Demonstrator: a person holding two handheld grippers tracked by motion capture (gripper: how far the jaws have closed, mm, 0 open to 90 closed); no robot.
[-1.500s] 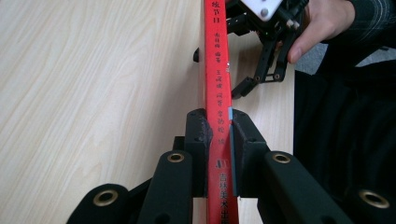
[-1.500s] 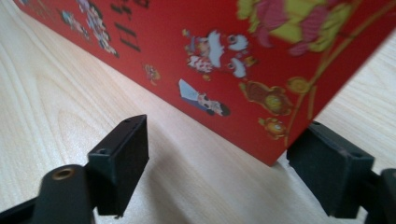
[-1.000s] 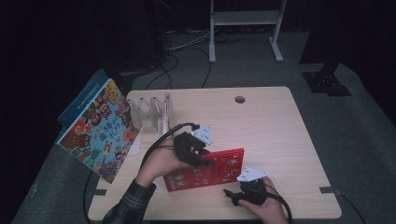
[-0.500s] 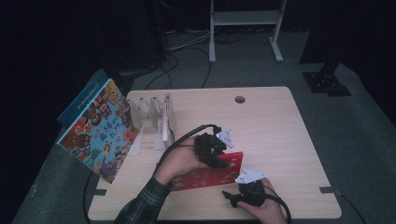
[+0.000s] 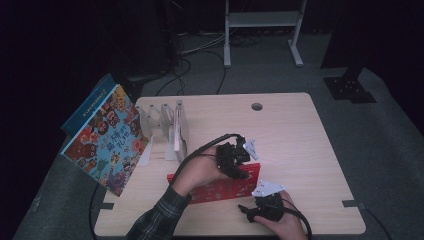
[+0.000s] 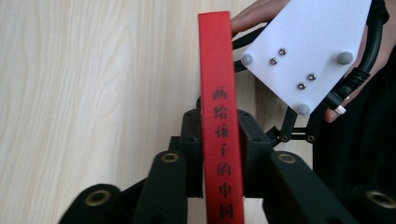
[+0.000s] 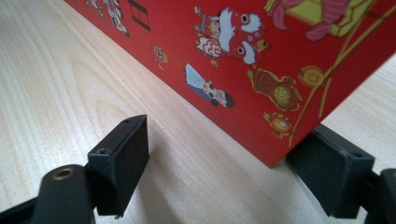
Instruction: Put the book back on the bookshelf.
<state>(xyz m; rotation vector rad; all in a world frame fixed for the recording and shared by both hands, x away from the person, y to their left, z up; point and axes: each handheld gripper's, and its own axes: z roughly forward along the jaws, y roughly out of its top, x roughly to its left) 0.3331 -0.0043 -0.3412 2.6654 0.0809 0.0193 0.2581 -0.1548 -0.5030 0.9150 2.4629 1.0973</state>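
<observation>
1. While tilting up off the tabletop (image 5: 300,135), red book (image 5: 220,187) in mid-lift.
2. Left hand-held gripper (image 6: 222,154) just closing, clamped on spine.
3. Right hand-held gripper (image 7: 233,161) spread, touching nothing; next, stand book upright toward rack (image 5: 165,125).

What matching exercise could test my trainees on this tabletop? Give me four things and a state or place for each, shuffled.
Things:
1. red book
2. blue picture book
3. left gripper
4. right gripper

States or places:
A. leaning at the table's left edge
B. jaws clamped on a red spine
C. jaws apart, low on the tabletop at a red corner
D. standing on its edge, between the two hands

Pairs: 1-D, 2-A, 3-B, 4-C
</observation>
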